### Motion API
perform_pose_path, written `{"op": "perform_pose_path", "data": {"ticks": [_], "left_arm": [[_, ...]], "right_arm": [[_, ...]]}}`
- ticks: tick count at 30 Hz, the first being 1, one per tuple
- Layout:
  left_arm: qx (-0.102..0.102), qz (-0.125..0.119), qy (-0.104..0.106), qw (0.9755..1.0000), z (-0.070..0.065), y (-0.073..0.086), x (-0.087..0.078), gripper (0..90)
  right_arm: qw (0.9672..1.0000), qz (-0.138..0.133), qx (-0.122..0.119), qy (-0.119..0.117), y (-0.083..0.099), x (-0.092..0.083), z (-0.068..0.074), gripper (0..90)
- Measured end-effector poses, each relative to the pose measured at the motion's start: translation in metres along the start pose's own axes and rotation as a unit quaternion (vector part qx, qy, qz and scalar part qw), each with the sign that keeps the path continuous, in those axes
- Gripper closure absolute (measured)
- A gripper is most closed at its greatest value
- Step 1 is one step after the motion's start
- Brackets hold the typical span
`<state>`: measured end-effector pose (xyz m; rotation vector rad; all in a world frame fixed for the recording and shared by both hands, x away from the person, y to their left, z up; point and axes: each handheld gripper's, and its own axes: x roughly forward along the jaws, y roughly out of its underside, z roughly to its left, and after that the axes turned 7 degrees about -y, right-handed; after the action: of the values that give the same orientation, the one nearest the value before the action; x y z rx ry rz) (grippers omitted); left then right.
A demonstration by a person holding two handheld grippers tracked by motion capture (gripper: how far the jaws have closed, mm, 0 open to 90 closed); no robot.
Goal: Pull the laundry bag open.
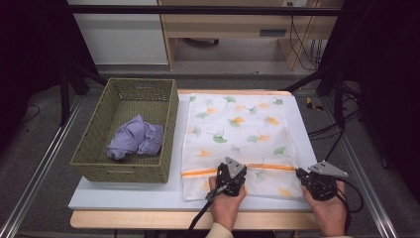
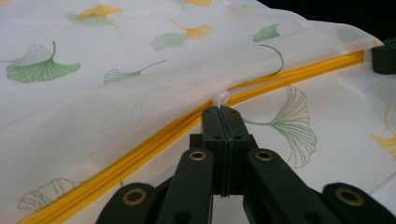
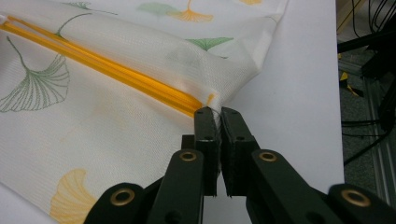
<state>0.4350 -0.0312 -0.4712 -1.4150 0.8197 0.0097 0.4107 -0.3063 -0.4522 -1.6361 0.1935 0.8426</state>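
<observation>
From the high view I see the laundry bag lying flat on the white worktop, just beside the woven basket that has a purple cloth inside. My left gripper sits on the yellow zipper near its middle, and my right gripper is at the bag's right edge, where the zipper ends. Both are close to the near side of the worktop.

In the left gripper view, the left gripper is fully closed, and the small white zipper pull is pinched at the tips. Only the end of the pull is caught, I think. If I drag too fast or at an angle to the zipper, the pull may slip out, or the thin mesh may fold into the slider and jam it.

In the right gripper view, the right gripper is closed on the corner of the bag, just where the yellow zipper stops. This grip must resist the pull of the other hand. The fabric held here is little, so it could slide free, and then the whole bag would travel over the worktop instead of the zipper moving. Lifting this corner too much can also bend the zipper line.
</observation>
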Motion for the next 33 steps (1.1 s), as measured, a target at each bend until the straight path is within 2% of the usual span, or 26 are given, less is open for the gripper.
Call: {"op": "perform_pose_path", "data": {"ticks": [6,21,33], "left_arm": [[-0.005,-0.001,-0.002,1.0,0.006,0.001,-0.003,89.4],[0.001,0.004,-0.012,0.9999,0.012,0.007,-0.004,89.4],[0.001,0.009,-0.034,0.9994,0.026,0.015,-0.011,89.4]], "right_arm": [[1.0,0.001,0.002,0.001,0.0,0.0,-0.001,86.3],[1.0,0.001,0.001,0.001,0.0,-0.001,-0.001,86.3],[1.0,0.003,-0.002,0.002,0.0,-0.001,-0.001,86.3]]}}
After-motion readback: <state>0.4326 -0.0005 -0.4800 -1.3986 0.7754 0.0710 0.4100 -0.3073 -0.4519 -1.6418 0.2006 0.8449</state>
